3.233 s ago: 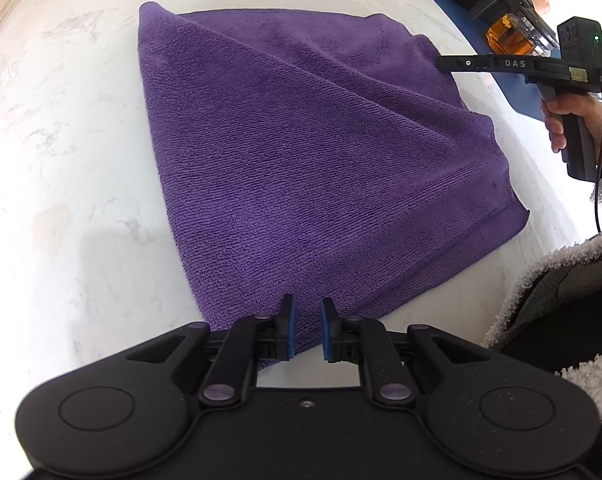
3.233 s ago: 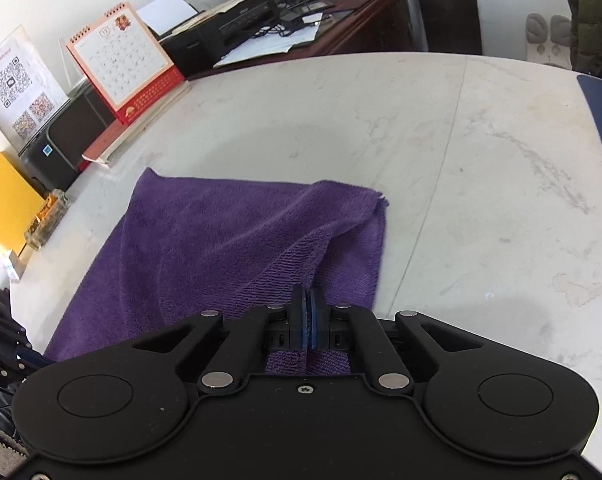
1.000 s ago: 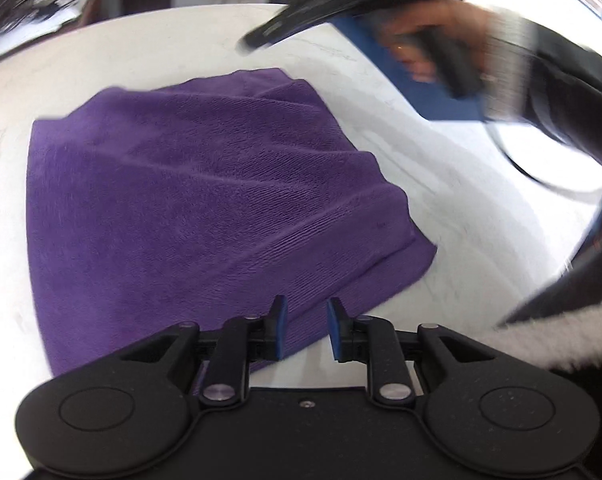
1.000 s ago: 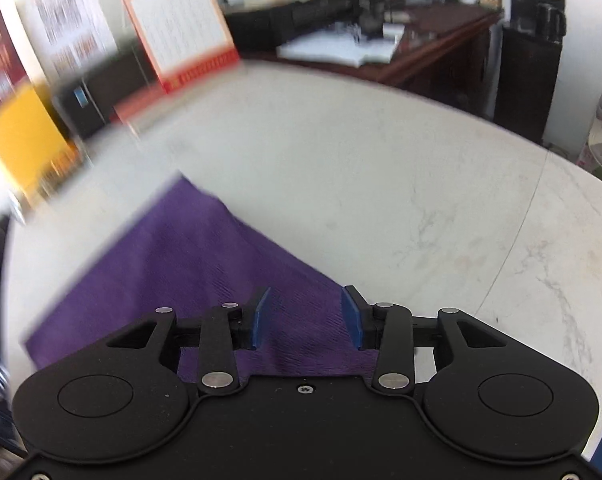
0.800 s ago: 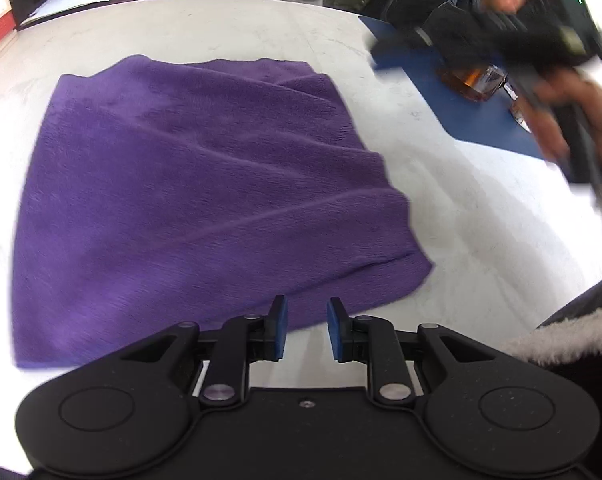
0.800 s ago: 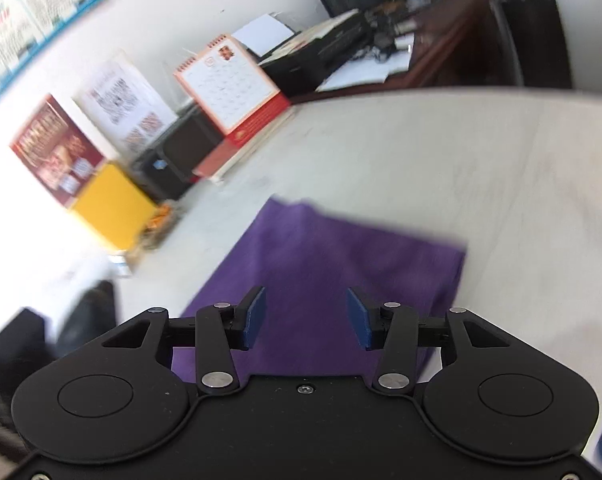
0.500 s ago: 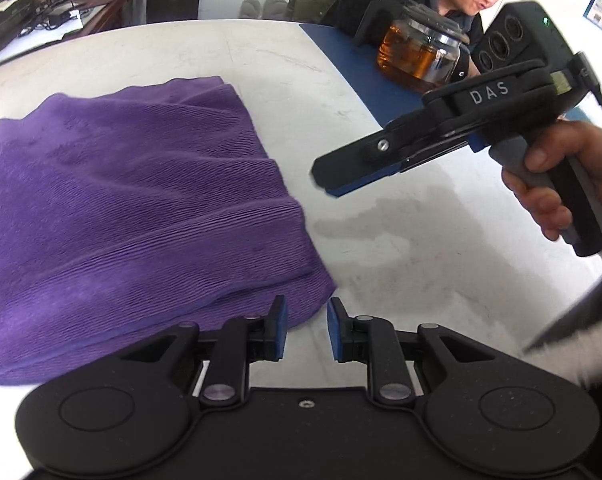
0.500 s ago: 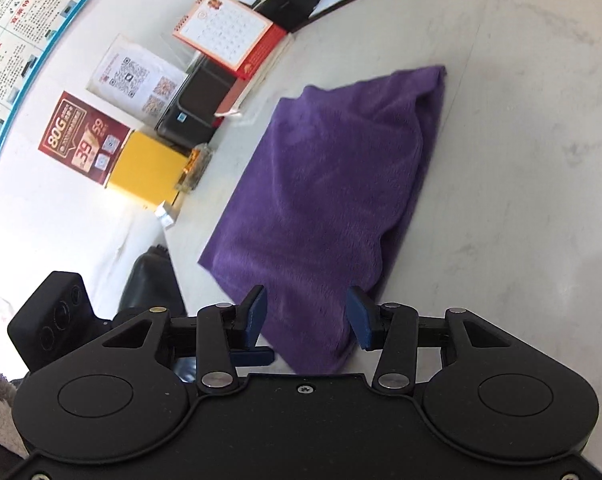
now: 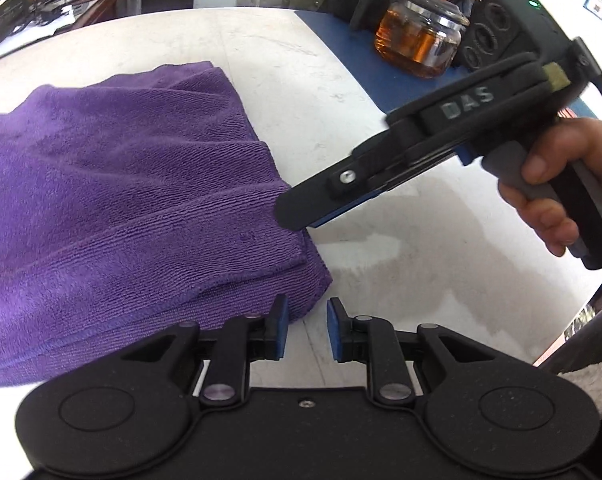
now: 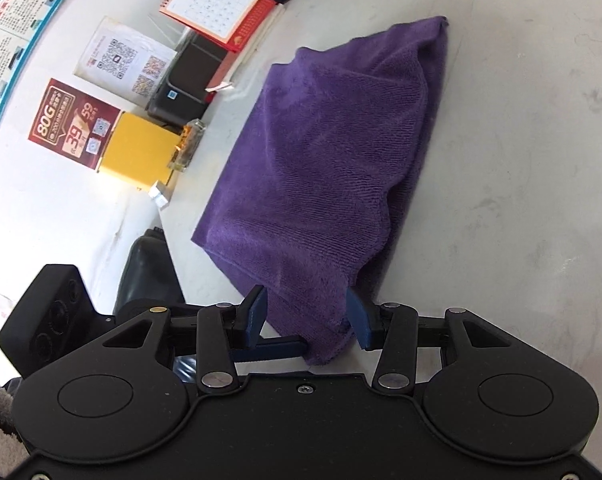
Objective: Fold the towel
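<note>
White marble table (image 9: 381, 92) bears the folded purple towel (image 9: 113, 208); both grippers have closed in on its near corner since a second ago; left gripper (image 9: 305, 326) narrowly parted, right gripper (image 10: 307, 316) wider, both empty.

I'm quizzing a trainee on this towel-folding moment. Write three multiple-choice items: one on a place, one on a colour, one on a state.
1. Where does the glass teapot stand?
A. on the towel
B. on the blue mat
C. on the calendar

2. What colour is the towel?
A. purple
B. green
C. white

3. How do the right gripper jaws stand?
A. clamped flat together
B. out of sight
C. apart, astride a towel corner

Key: 1 B, the teapot of amber liquid sits on the blue surface beyond the table's white top. 2 A, both views show purple cloth. 3 C, the blue pads stand well apart with the corner between them, not squeezed.
</note>
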A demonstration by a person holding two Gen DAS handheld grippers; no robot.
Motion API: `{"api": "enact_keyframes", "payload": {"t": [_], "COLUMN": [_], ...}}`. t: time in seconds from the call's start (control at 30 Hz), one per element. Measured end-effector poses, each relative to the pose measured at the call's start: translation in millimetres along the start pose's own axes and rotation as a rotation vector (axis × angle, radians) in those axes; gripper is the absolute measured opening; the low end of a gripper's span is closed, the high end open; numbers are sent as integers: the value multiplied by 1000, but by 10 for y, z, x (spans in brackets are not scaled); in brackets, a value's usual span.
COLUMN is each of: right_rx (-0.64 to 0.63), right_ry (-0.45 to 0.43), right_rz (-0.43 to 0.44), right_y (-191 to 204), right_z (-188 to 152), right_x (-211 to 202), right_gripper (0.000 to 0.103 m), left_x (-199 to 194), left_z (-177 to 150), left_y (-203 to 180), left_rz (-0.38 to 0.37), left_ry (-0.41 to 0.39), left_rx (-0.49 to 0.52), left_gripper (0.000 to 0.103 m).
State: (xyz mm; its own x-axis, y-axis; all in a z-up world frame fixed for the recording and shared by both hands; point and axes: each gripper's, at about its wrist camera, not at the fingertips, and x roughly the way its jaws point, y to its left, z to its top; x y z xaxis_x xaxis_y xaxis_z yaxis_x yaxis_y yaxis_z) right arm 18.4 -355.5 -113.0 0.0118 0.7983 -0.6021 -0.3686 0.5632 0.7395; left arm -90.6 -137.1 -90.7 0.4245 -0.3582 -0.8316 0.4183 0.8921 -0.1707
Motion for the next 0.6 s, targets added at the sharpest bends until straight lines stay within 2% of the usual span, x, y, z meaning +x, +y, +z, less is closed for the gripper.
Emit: {"api": "enact_keyframes", "payload": {"t": [0.4,0.6], "right_rx": [61,57], "right_ry": [-64,-63], "right_rz": [-64,-17], "right_y": [-15,59], "right_z": [-42,-56], "right_x": [51,102], "right_gripper": [44,44], "left_x": [46,3], "left_z": [17,14], "left_y": [8,24], "left_rz": [-10,-27], "left_ry": [11,14], "left_rx": [25,8], "left_gripper": [19,19]}}
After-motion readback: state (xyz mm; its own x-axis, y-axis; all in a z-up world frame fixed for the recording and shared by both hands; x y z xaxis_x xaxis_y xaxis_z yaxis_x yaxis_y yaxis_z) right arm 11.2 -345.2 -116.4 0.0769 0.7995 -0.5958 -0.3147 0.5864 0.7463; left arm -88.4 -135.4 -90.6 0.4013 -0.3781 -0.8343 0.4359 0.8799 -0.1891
